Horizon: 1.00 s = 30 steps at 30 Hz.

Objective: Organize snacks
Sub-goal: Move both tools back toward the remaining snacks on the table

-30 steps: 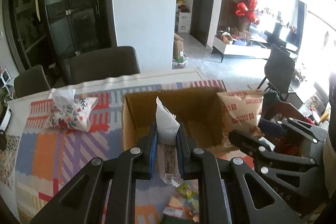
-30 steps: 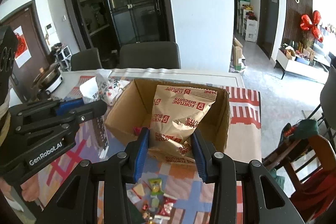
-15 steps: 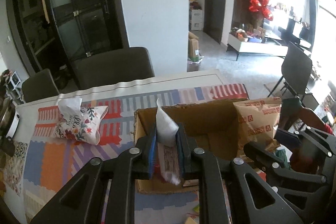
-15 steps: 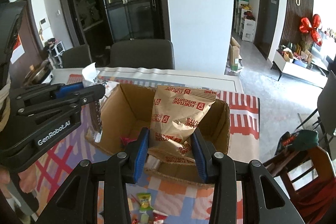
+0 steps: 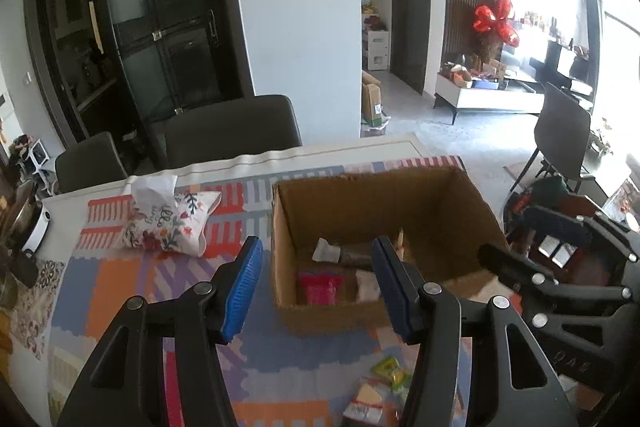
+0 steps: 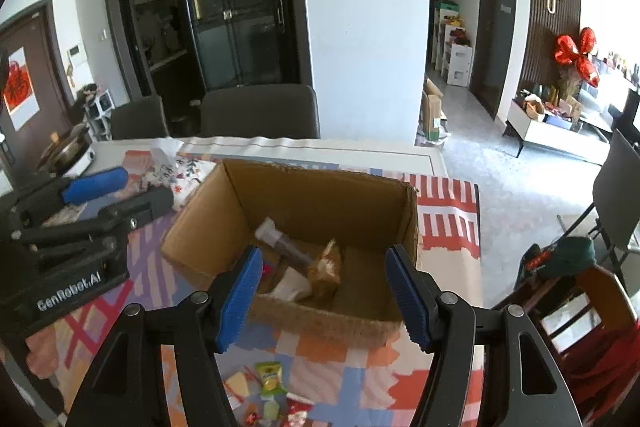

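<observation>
An open cardboard box (image 5: 436,203) (image 6: 320,195) stands on the patterned tablecloth. Inside lie a dark snack bar with a white end (image 5: 340,253) (image 6: 282,241), a pink packet (image 5: 318,287), a white packet (image 5: 368,285) and the tan biscuit bag (image 6: 326,267). My left gripper (image 5: 316,287) is open and empty above the box's near left edge. My right gripper (image 6: 324,293) is open and empty above the box's near edge. Small loose snacks (image 5: 380,391) (image 6: 266,387) lie on the cloth in front of the box.
A floral tissue pouch (image 5: 168,223) (image 6: 180,173) lies left of the box. Dark chairs (image 5: 232,131) stand behind the table. A cooking pot (image 6: 68,151) is at the far left. A wooden chair with clothes (image 6: 576,287) stands right of the table.
Both grippers opened. The snack bar dropped from the left gripper and the biscuit bag dropped from the right gripper into the box.
</observation>
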{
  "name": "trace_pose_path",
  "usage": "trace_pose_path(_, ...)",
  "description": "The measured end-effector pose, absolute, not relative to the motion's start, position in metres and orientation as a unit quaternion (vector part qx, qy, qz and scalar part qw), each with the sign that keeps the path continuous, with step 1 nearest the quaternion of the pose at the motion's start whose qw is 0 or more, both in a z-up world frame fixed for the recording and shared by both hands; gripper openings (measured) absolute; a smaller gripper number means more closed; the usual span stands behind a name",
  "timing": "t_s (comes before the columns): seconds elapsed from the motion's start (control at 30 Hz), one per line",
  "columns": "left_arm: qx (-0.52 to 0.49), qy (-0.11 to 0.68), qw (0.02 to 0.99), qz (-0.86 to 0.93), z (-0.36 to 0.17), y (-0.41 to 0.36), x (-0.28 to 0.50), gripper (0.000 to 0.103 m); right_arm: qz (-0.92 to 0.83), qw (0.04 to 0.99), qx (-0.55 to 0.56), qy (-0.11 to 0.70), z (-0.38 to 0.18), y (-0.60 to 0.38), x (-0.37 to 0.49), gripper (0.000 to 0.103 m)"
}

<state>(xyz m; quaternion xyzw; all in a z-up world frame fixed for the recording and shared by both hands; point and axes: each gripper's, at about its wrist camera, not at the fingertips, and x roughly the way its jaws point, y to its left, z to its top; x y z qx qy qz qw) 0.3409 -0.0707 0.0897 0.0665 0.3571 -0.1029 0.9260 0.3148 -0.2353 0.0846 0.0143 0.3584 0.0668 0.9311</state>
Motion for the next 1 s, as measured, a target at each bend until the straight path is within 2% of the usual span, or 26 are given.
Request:
trace_pose_path(0.3,0.068,0.374,0.916,-0.131,0.078,-0.064,0.300,0.056,0.074,0.927,0.025,0.367,0.079,-0.226,0.275,0.065)
trace_pose_path(0.67,0.072,0.421,0.889,-0.164,0.034,-0.062,0.276,0.056,0.071,0.900,0.038,0.429,0.035,-0.220,0.250,0.065)
trace_pose_path(1.0,0.083,0.408,0.886,-0.205,0.001,-0.063,0.248,0.056,0.071,0.899,0.053,0.429,0.001,-0.216,0.223,0.064)
